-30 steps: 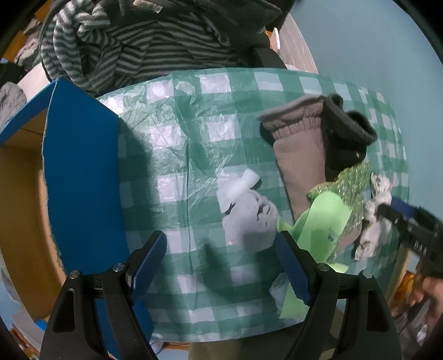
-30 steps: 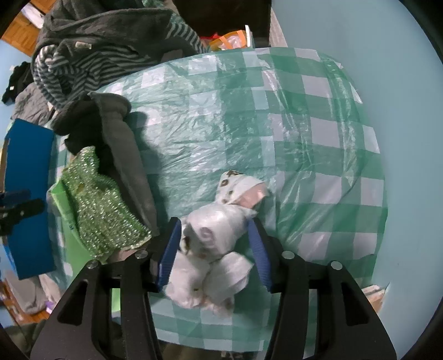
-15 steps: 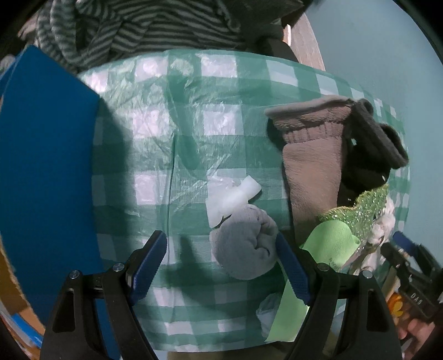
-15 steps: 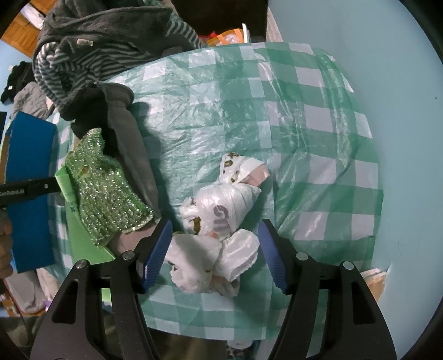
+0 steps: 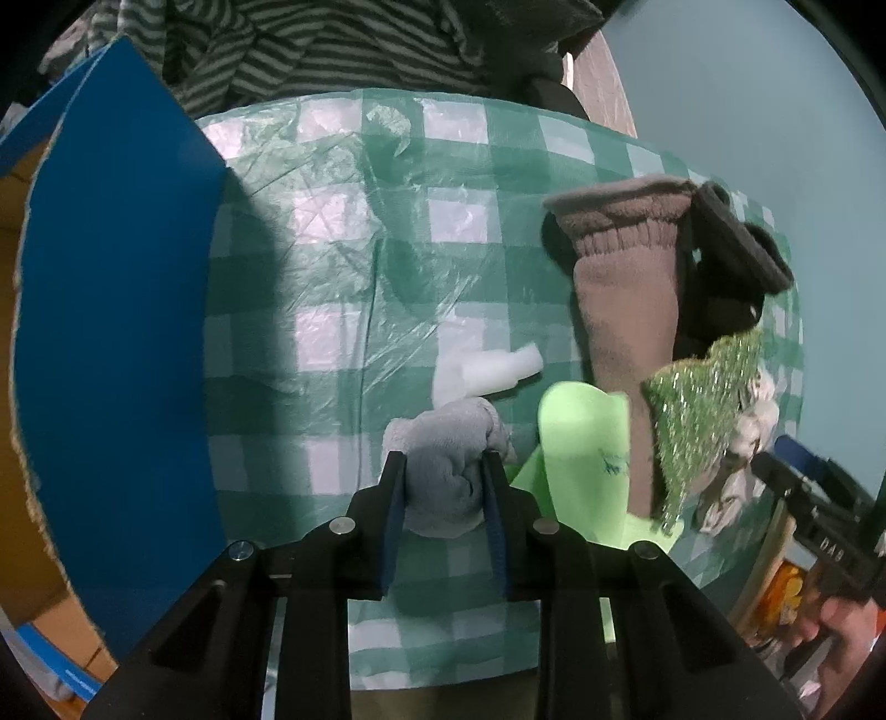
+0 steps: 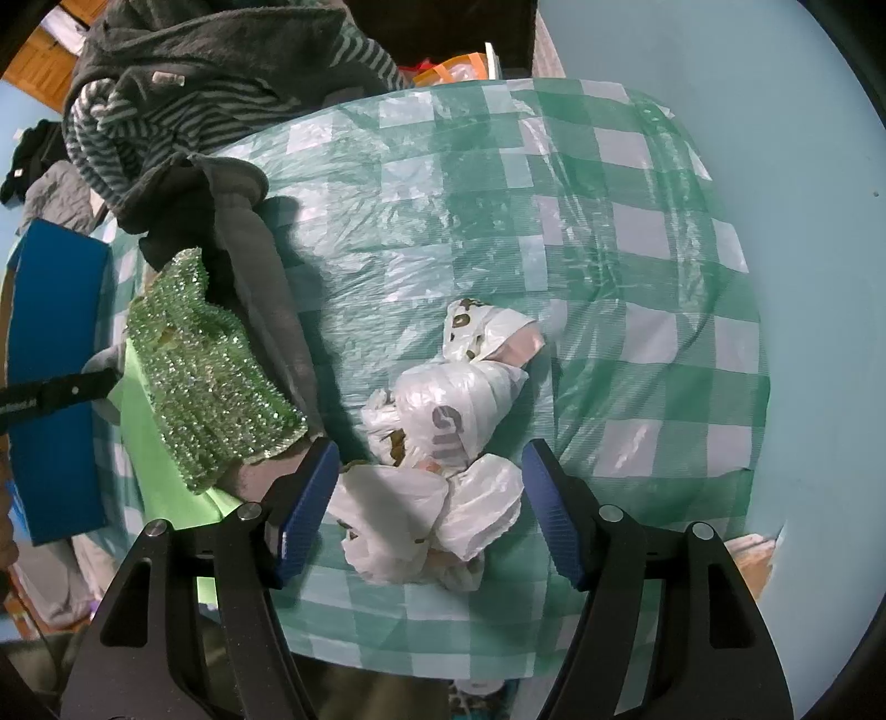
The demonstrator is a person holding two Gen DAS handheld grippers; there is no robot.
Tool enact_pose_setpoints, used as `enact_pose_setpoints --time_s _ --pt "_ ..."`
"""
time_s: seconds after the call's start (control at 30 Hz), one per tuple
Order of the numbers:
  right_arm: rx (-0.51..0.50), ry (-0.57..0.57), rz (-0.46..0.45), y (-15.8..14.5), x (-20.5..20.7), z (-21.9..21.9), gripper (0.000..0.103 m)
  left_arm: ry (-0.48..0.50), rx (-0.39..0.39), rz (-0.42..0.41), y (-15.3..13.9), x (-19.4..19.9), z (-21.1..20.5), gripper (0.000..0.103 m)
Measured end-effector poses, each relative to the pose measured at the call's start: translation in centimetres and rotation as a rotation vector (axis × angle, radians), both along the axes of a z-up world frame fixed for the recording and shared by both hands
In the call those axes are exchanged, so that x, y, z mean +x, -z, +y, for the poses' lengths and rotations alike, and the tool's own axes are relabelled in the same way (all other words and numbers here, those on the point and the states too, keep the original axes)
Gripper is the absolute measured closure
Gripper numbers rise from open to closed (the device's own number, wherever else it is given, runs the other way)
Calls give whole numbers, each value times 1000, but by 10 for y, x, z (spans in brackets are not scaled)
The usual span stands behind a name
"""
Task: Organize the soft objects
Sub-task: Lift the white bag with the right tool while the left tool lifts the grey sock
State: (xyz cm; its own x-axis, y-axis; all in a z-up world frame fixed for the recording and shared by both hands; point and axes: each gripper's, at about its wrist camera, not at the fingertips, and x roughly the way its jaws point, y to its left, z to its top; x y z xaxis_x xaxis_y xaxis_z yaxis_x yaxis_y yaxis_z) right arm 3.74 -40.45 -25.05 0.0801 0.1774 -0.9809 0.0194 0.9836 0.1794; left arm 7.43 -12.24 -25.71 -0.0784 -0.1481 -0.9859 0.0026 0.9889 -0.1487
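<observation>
On the green checked tablecloth a rolled grey sock bundle sits between the pads of my left gripper. Its jaws are closing and both pads press the bundle's sides. In the right wrist view a knotted clump of white plastic bags lies on the cloth. My right gripper straddles its near end. Its jaws are opening and the pads stand clear of the bags. A brown sock, a dark grey sock and a glittery green cloth lie between the two grippers.
A blue cardboard box flap rises at the table's left. A striped garment is heaped at the far edge. A lime green sheet and a white plastic piece lie by the grey bundle. A pale blue wall borders the right.
My left gripper came down over the grey bundle and its jaws drew in onto it. The right gripper's jaws spread wider, off the plastic bags, without shifting place.
</observation>
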Motion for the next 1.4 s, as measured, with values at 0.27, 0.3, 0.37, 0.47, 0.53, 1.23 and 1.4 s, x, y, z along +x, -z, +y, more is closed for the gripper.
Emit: enact_pose_setpoints --time_s 0.27,0.3,0.37,0.47,0.53,1.23,1.4 --pt "-3 12 9 3 -4 4 33 40 52 8 -4 -10 1 51" --pt "-3 13 11 3 -5 4 33 41 51 1 -5 -12 1 47" --pt "-3 14 12 4 -6 5 33 46 58 -18 -6 -13 0 40" --pt "-6 12 13 3 -7 7 33 58 68 -15 -4 -14 -3 37" --pt "-7 15 13 4 -7 7 33 68 82 -15 -2 -16 -4 35" --pt "-75 3 33 33 -13 14 49 163 116 -31 37 -18 -10 74" --pt "-36 11 24 33 -17 10 71 177 122 -61 26 -20 -15 77"
